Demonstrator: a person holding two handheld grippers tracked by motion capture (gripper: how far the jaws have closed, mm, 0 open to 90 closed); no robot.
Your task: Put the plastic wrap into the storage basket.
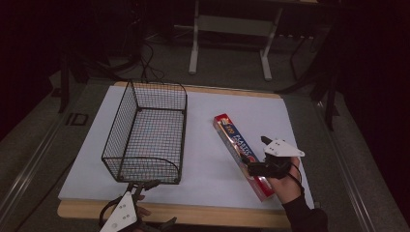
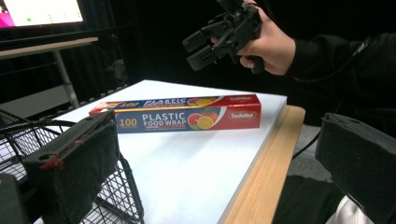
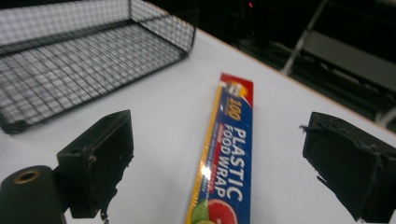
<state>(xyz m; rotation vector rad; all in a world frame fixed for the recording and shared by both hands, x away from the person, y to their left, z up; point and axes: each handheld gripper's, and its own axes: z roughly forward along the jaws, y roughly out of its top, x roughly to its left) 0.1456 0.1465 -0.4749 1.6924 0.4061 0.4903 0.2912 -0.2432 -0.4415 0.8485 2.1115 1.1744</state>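
Observation:
A long red and blue plastic food wrap box [image 1: 240,153] lies flat on the white board [image 1: 203,140], right of the middle. My right gripper [image 1: 250,163] is open and hangs in the air over the box's near end. In the right gripper view the box [image 3: 229,154] shows below the wide gap of the right gripper [image 3: 224,140], untouched. The left gripper view has this raised right gripper [image 2: 201,46] clear above the box [image 2: 187,114]. My left gripper [image 1: 143,185] stands open at the near end of the black wire basket [image 1: 145,135], its left jaw close to the basket's wire [image 2: 126,186].
The basket [image 3: 70,60] is empty and takes up the board's left half. A wooden table edge [image 1: 193,213] runs along the front and right [image 2: 266,172]. Beyond the table a white metal stand [image 1: 193,48] rises from the floor. A lit screen [image 2: 42,11] glows far off.

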